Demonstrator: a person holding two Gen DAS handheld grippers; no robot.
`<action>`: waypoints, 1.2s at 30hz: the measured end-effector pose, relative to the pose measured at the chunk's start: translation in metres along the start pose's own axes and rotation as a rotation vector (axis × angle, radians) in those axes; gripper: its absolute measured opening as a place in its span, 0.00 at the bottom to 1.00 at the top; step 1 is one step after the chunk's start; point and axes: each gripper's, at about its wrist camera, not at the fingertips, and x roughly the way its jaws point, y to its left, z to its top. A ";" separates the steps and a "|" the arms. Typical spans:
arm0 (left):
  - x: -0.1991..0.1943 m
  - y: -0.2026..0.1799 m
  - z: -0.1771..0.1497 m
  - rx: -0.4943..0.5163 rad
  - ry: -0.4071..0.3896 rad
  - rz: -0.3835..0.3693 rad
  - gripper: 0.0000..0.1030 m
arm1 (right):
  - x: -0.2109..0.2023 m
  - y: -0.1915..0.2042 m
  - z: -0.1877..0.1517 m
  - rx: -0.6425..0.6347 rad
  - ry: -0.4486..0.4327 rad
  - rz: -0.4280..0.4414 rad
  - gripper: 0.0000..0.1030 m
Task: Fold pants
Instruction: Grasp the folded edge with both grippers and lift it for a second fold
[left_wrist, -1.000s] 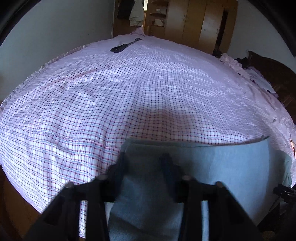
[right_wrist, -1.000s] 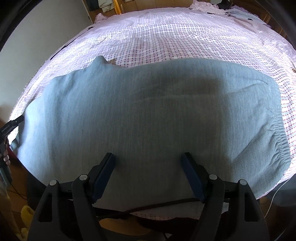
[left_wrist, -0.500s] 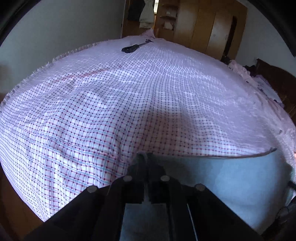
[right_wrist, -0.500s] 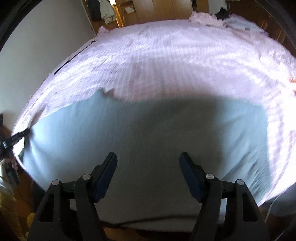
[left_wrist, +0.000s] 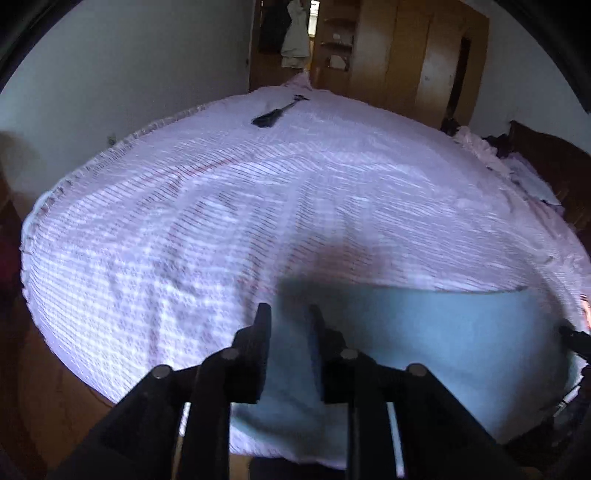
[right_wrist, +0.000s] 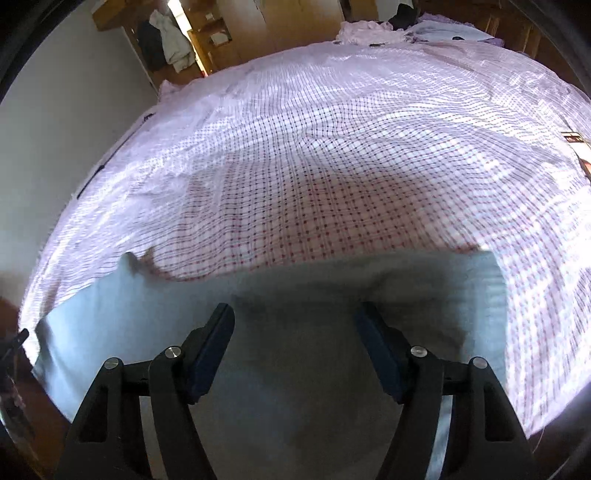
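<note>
handling pants (right_wrist: 295, 369): soft, limp, light | grip: hem corners | left gripper (left_wrist: 290, 314): jaws slightly parted, gripping nothing | right gripper (right_wrist: 295, 317): jaws wide, released | checked bedsheet (right_wrist: 332, 166)

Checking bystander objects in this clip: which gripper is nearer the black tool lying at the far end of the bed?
Probably left. The left gripper faces the black tool across the bedsheet; the right gripper sits further along the pants.

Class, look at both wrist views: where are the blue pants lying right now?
The blue pants lie along the near edge of the checked bedsheet, under the open right gripper; in the left wrist view they fill the lower right.
</note>
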 end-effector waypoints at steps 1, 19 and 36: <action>-0.002 -0.003 -0.005 0.002 0.016 -0.003 0.26 | -0.007 -0.002 -0.004 0.002 0.003 -0.003 0.63; 0.031 -0.011 -0.057 0.088 0.154 0.171 0.30 | -0.031 -0.062 -0.031 0.062 -0.045 -0.041 0.44; -0.002 -0.045 -0.030 0.076 0.110 0.127 0.34 | -0.091 -0.105 -0.080 0.006 0.054 0.096 0.45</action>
